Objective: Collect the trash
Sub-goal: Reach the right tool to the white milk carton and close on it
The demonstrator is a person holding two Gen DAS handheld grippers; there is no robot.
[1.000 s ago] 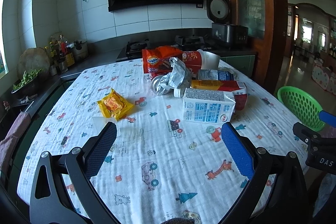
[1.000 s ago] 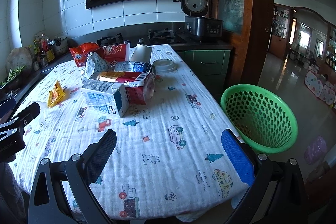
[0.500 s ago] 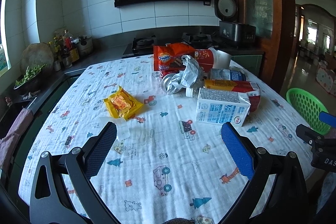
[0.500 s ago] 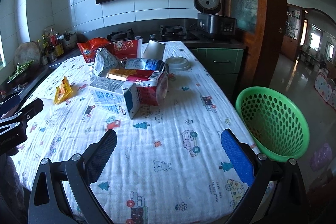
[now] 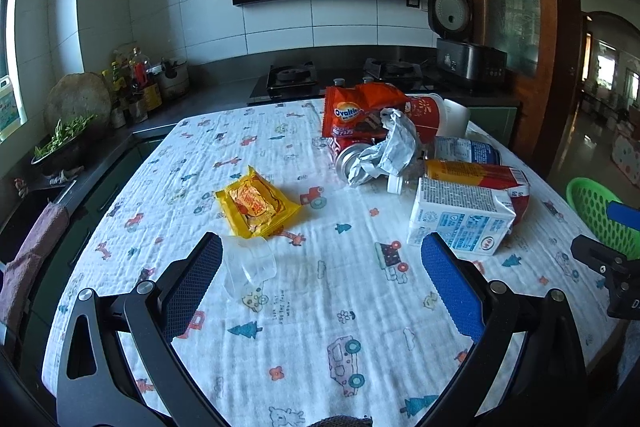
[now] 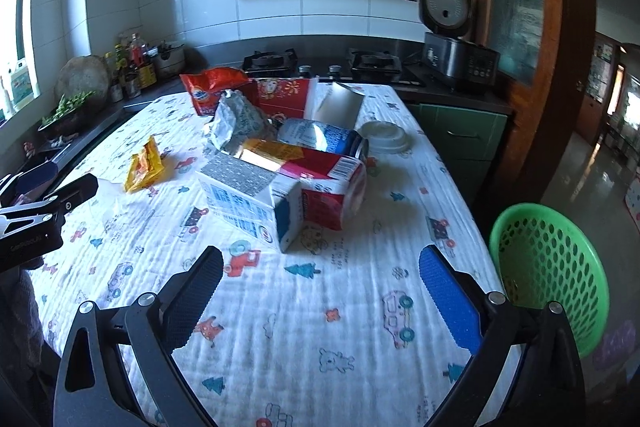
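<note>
Trash lies on a table under a cartoon-print cloth (image 5: 312, 307). A yellow snack wrapper (image 5: 256, 203), a clear plastic cup (image 5: 250, 265) on its side, a white-blue milk carton (image 5: 460, 221) (image 6: 252, 207), a red-yellow carton (image 6: 320, 183), crumpled foil (image 5: 384, 151), an orange Ovaltine bag (image 5: 356, 111) and a red paper cup (image 5: 428, 117) are in view. My left gripper (image 5: 322, 283) hangs open above the cloth, its left finger beside the clear cup. Just short of the milk carton, my right gripper (image 6: 320, 287) is open and holds nothing.
A green perforated basket (image 6: 552, 267) stands off the table's right edge. A white lid (image 6: 382, 137) and a blue-white can (image 6: 324, 137) lie behind the cartons. A counter with a stove (image 5: 340, 75), a rice cooker (image 5: 460, 35) and bottles runs along the far side.
Both grippers have moved forward over the table toward the trash. The clear cup now sits by the left gripper's left finger, and the milk carton is nearer the right gripper.
</note>
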